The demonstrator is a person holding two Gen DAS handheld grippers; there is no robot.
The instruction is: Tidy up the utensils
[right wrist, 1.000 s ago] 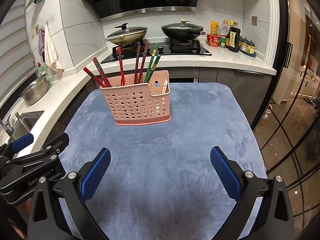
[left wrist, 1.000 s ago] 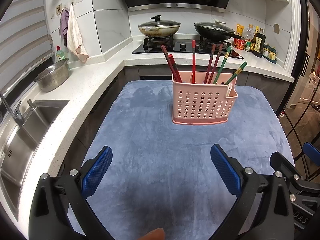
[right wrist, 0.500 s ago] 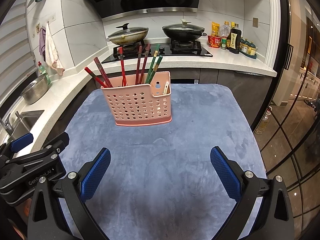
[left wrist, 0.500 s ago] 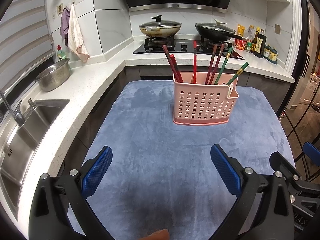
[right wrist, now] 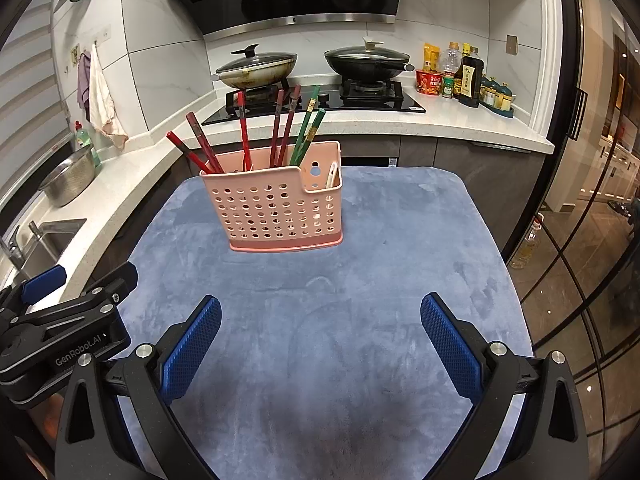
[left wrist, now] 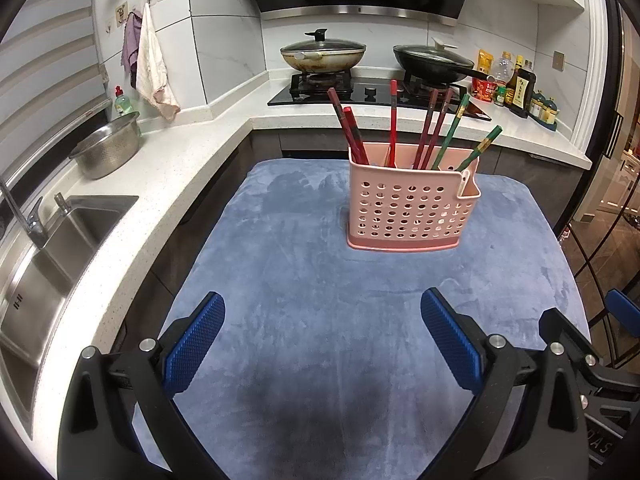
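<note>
A pink perforated utensil basket point(left wrist: 408, 210) point(right wrist: 280, 212) stands upright on the blue mat point(left wrist: 320, 300) point(right wrist: 360, 300). Several red, dark red and green chopsticks point(left wrist: 392, 120) point(right wrist: 280, 128) lean in its large compartment. A pale utensil point(right wrist: 331, 174) sits in the small right compartment in the right wrist view. My left gripper point(left wrist: 322, 340) is open and holds nothing, well short of the basket. My right gripper point(right wrist: 320, 340) is also open with nothing between its blue pads. Each gripper shows at the other view's edge: the right gripper body point(left wrist: 580, 360), the left gripper body point(right wrist: 60, 320).
A white counter point(left wrist: 160, 184) runs along the left with a steel sink point(left wrist: 48, 264) and a metal colander point(left wrist: 106, 148). Behind the mat are a stove with two lidded woks point(left wrist: 324, 54) point(left wrist: 432, 62) and sauce bottles point(left wrist: 516, 88). A glass door point(right wrist: 592, 240) stands on the right.
Both views have crept slightly forward and the basket sits a touch lower in the frames. The fingertip at the left view's bottom edge is gone. Both grippers stay open.
</note>
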